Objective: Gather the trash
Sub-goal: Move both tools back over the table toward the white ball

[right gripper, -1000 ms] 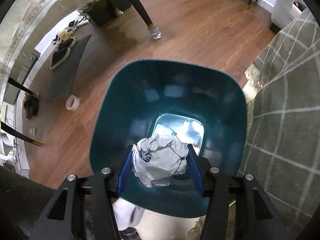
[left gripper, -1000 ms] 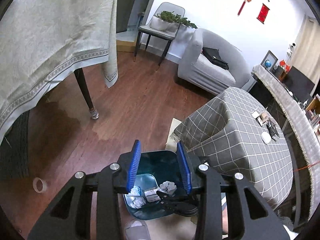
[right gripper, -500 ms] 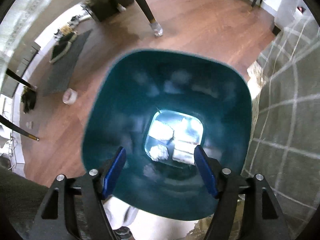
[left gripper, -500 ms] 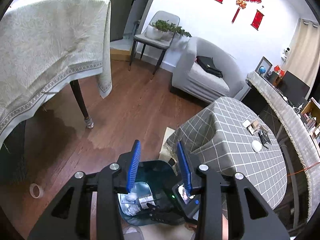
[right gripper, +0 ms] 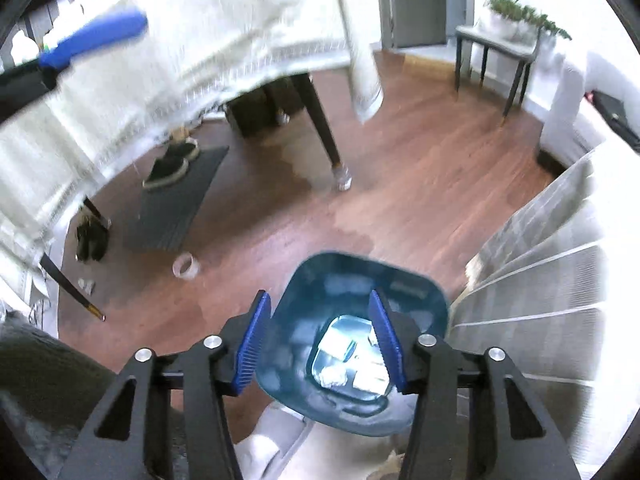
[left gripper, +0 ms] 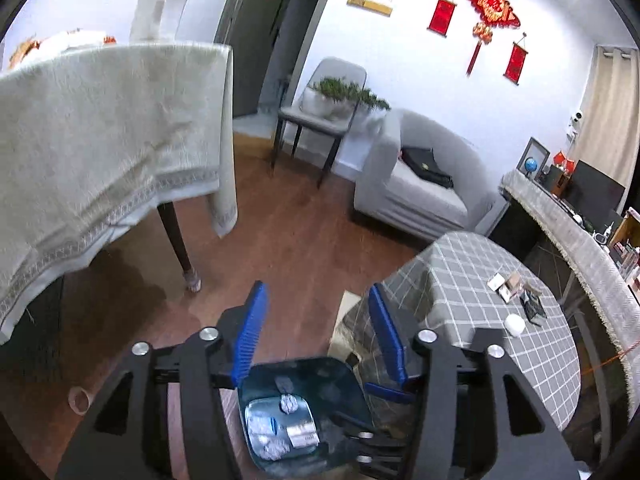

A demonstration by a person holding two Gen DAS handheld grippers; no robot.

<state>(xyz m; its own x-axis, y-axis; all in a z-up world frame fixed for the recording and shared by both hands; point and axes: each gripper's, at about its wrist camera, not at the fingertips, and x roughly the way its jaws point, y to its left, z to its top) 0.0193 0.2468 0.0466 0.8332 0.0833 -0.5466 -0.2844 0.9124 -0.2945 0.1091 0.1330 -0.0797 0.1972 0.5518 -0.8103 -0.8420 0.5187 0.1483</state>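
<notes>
- Left wrist view: the left gripper (left gripper: 316, 330) hangs above and behind the teal bin (left gripper: 340, 376); its jaws have just been opening and stand apart with nothing between them. Crumpled paper (left gripper: 289, 403) and other scraps lie on the bin's floor. Beyond the bin to its right, small items (left gripper: 514, 300) sit on the checked table (left gripper: 472, 280), which I judge the nearest remaining trash.
- Right wrist view: the right gripper (right gripper: 318, 338) is directly over the bin (right gripper: 416, 292), pointing down into it; its jaws have just been closing, empty. A tape roll (right gripper: 185, 266) lies on the floor left of the bin.
</notes>
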